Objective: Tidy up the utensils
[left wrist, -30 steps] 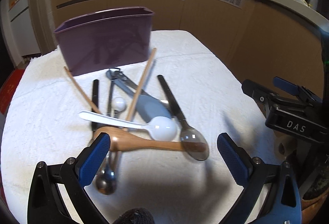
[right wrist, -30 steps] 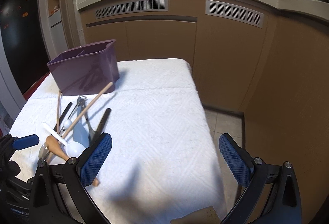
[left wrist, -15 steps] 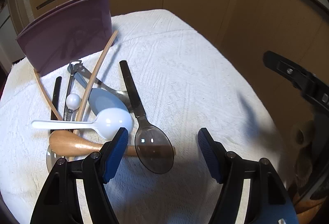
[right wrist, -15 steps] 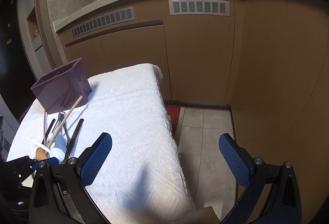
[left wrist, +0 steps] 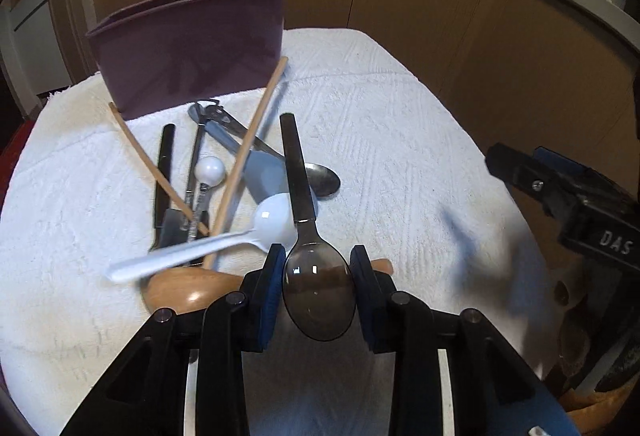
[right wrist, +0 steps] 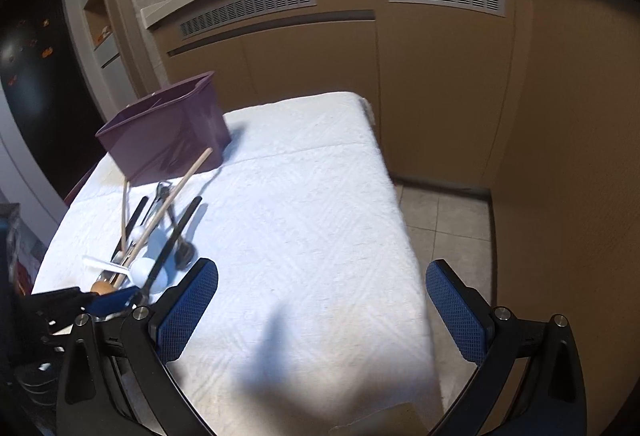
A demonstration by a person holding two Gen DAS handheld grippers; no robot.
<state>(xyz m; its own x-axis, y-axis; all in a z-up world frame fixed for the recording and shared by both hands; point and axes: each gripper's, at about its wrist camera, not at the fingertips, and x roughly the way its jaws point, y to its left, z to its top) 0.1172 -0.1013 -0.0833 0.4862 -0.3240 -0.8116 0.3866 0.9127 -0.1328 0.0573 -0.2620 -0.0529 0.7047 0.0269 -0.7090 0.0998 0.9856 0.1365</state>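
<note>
My left gripper (left wrist: 318,290) is shut on the bowl of a black-handled steel spoon (left wrist: 316,284), whose handle points away toward the purple utensil bin (left wrist: 188,44). Beside it lies a pile: a white plastic spoon (left wrist: 224,240), a wooden spoon (left wrist: 188,288), two wooden chopsticks (left wrist: 248,160), a grey-blue spoon (left wrist: 260,172), a steel spoon (left wrist: 320,178) and a black-handled utensil (left wrist: 164,172). My right gripper (right wrist: 320,310) is open and empty above the white cloth (right wrist: 304,204), to the right of the pile (right wrist: 156,240); the bin (right wrist: 168,128) shows at far left.
The cloth-covered table ends at the right over a tiled floor (right wrist: 444,220). Brown cabinets (right wrist: 400,76) stand behind the table. The right gripper's body (left wrist: 580,204) shows at the right of the left wrist view.
My left gripper has moved forward and closed its fingers on the bowl of the black-handled spoon. The right gripper has stayed open and swung its view back toward the table.
</note>
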